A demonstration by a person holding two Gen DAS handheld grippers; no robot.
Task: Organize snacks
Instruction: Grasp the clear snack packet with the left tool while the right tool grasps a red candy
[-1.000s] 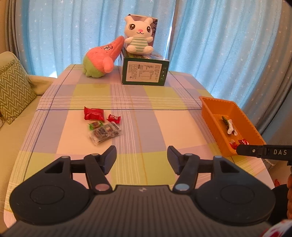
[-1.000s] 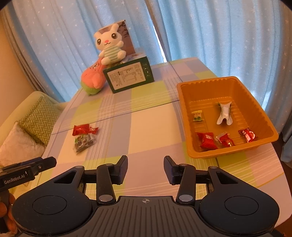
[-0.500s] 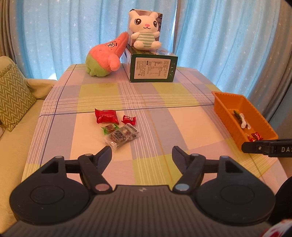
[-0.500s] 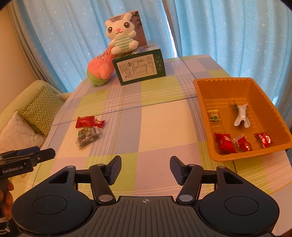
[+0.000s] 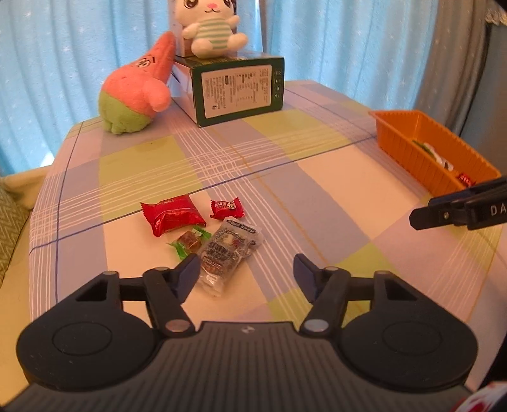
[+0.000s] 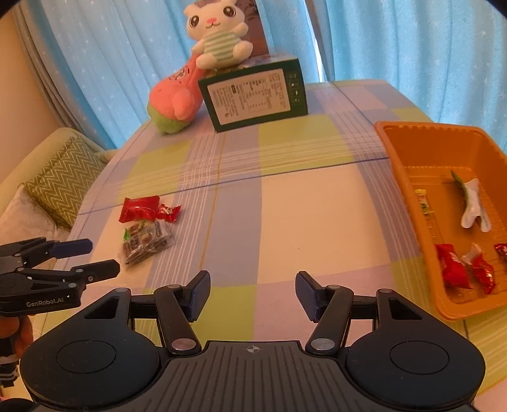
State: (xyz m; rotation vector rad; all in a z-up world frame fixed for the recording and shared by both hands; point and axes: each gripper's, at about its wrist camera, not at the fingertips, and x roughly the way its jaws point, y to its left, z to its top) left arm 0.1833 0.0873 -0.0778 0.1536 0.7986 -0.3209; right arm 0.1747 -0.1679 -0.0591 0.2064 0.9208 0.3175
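Several loose snacks lie on the checked tablecloth: a big red packet [image 5: 172,215], a small red candy [image 5: 227,207], a green-wrapped candy [image 5: 189,241] and a clear packet [image 5: 225,250]. My left gripper [image 5: 246,273] hovers just short of the clear packet; its jaws are closing with nothing between them. In the right wrist view the same pile [image 6: 146,234] lies at the left, with the left gripper [image 6: 95,258] beside it. My right gripper [image 6: 253,293] is open and empty over bare cloth. The orange tray [image 6: 393,149] at the right holds several wrapped snacks [image 6: 453,269].
At the far end of the table stand a green box [image 5: 234,90] with a white plush bunny [image 5: 210,27] on top and a pink plush [image 5: 139,85] beside it. Blue curtains hang behind. A sofa with a zigzag cushion [image 6: 63,180] lies past the left table edge.
Both grippers have dropped lower and moved forward over the table; the loose snacks now sit just beyond the left fingertips. The right jaws stand wider than a second ago.
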